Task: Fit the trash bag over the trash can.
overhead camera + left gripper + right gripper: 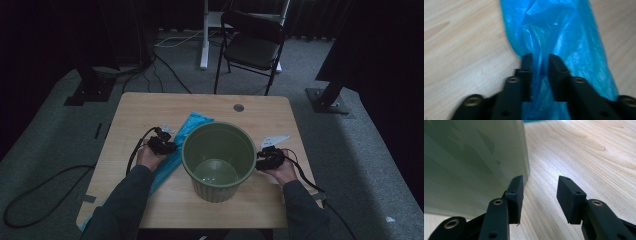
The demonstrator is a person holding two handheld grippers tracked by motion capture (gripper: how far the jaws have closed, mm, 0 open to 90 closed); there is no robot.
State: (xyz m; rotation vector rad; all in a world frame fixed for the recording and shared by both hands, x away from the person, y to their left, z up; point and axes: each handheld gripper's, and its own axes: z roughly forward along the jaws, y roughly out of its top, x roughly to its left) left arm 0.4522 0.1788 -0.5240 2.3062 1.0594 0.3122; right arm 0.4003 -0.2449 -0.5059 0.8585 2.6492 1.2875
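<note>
1. Bag (172, 150): blue plastic, lying flat and lengthwise on the table (150, 107), just left of the green bin (219, 160). Its far end reaches past the bin's rim; its near end runs toward the table's front edge under my left forearm.
2. Left gripper (540, 62): I have it low over the bag's middle section, where the film is bunched. My jaws stand narrowly apart with a pinched fold of blue film rising between them. The pads press on that fold, so I judge this a grip on the bag. A mid-length hold is chosen because the loose material gathers there and gives the pads something thick to bite.
3. Bin: upright at the table's centre, mouth open upward, inside bare. I judge it to be the destination for the bag as a liner.
4. Right gripper (540, 186): I keep it at the bin's right side, near the table surface. My jaws are wide apart and hold nothing. One pad (516, 192) lies close against the bin's outer wall; the other stands over bare wood. This position lets me steady the bin.
</note>
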